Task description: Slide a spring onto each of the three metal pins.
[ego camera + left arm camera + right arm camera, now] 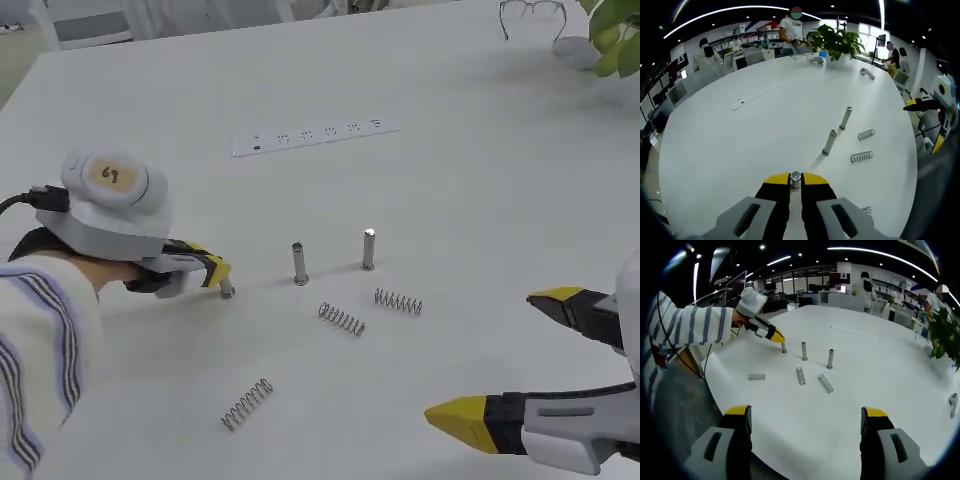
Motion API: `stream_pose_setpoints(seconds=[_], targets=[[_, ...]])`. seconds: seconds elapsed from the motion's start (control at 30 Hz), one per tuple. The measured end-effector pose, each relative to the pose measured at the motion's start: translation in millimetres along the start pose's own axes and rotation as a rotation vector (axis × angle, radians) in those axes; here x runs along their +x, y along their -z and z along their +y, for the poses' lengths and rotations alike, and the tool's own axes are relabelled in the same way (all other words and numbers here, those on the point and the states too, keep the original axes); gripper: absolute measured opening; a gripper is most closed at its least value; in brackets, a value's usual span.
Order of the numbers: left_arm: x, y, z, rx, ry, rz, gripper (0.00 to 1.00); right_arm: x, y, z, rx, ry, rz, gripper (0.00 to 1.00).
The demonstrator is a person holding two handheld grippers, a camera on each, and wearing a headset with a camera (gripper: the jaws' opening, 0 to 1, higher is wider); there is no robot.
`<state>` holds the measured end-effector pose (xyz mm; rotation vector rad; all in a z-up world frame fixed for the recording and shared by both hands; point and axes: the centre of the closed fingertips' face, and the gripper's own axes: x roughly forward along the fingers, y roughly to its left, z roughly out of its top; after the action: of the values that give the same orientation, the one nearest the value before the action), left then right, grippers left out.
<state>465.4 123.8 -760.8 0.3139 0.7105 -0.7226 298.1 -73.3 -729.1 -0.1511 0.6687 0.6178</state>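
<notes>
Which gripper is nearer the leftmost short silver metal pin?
Left. The left gripper is shut on the short silver metal pin; the right gripper hangs open, well apart from it.

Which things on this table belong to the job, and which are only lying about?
Job: gripped pin, middle pin, right pin, near spring, middle spring, right spring.
Lying about: power strip, plant.
</notes>
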Motion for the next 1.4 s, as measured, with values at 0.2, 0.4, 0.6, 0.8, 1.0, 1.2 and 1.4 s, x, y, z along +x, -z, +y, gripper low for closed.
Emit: stream_pose_setpoints(seconds=[0.2,0.4,0.6,0.8,1.0,1.2,1.4], targets=[[3.7,-4.8,-3.1,-0.005,0.002,-0.007,0.00,0.4,-0.3,0.5,0.002,-0.004,-0.002,0.89],[4.9,-3.6,-3.7,-0.017,0.000,-0.004,0.00,0.4,-0.3,1.1,0.008,-0.007,-0.006,0.89],[3.9,-2.6,-2.2,-0.029,-0.004,-0.005,0.00,0.9,0.1,1.9,0.006,-0.009,-0.004,0.89],[2.5,-3.7,-0.4,-0.049,-0.007,-0.010,0.00,1.3,-0.9,3.8,0.014,-0.018,-0.009,0.89],[1.6,-4.1,0.4,-0.037,-0.010,-0.008,0.00,1.4,-0.1,4.6,0.010,-0.019,-0.005,0.88],[1.0,-4.1,0.3,-0.013,-0.008,-0.001,0.00,2.1,1.6,5.3,0.009,-0.019,0.002,0.89],[-0.2,-2.9,0.8,-0.016,-0.008,0.002,0.05,2.5,1.0,6.1,0.014,-0.023,-0.004,0.89]])
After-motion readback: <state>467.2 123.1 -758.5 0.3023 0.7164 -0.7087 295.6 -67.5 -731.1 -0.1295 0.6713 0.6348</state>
